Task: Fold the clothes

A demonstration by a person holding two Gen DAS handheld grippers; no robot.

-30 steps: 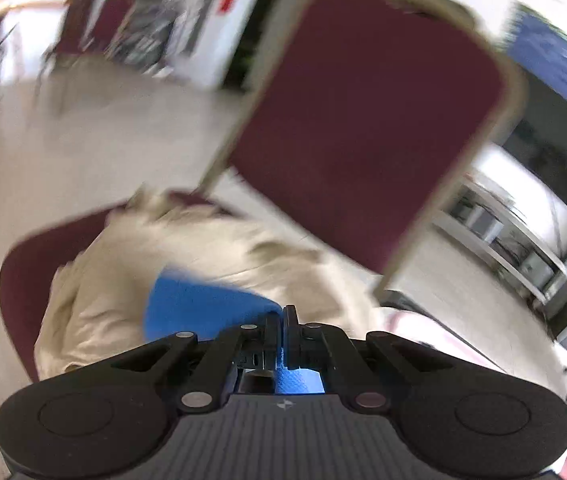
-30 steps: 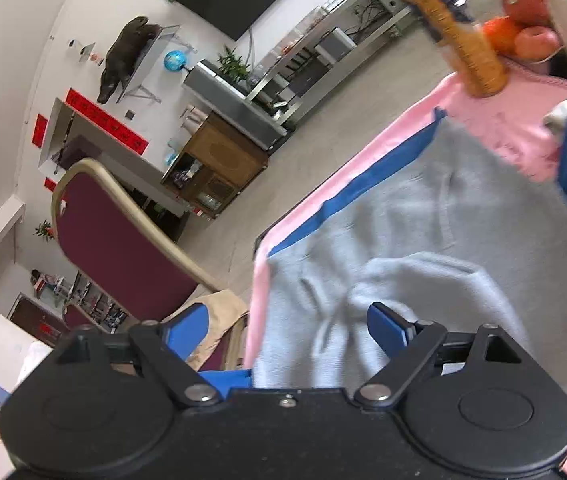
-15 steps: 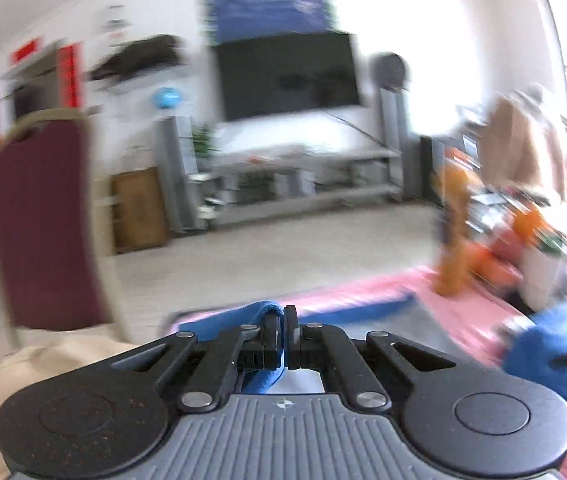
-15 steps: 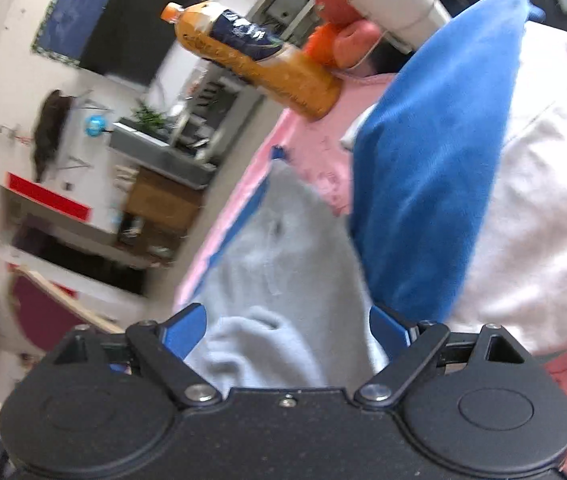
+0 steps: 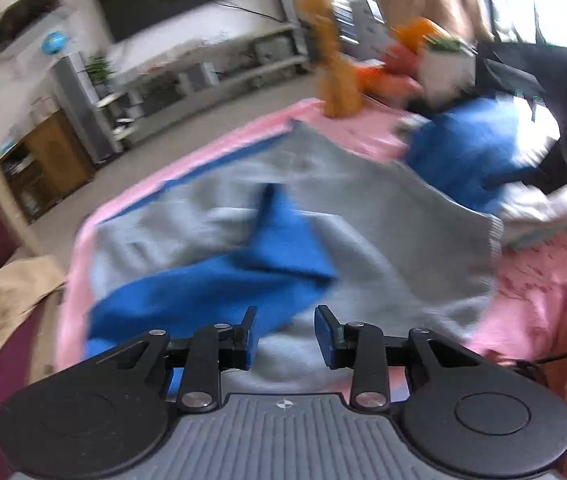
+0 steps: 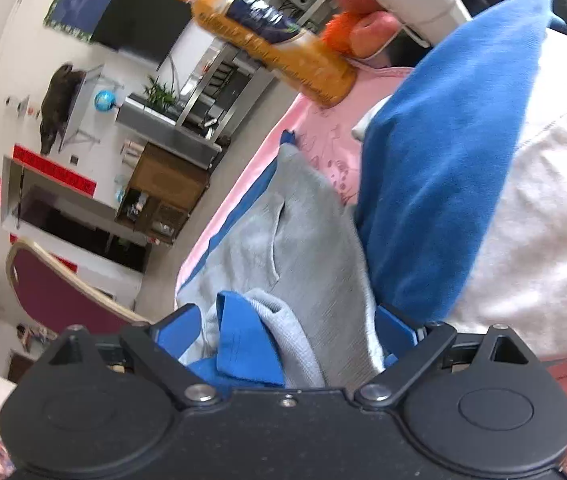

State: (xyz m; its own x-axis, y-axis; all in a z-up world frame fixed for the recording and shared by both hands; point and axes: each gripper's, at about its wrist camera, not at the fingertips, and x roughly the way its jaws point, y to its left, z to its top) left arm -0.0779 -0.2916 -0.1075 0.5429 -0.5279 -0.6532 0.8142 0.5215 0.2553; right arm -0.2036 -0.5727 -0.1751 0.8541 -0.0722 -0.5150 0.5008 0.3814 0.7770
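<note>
Pink tablecloth [image 5: 531,304] | left gripper [image 5: 285,330] low over grey-blue garment [image 5: 383,232], jaws apart, empty | right gripper [image 6: 287,330] jaws wide, empty

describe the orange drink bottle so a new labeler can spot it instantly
Start at the pink cloth covering the table; the grey and blue garment lies on it. Past the garment's far end stands the orange drink bottle, beside red and orange fruit. Only it has an orange cap and dark blue label.
</note>
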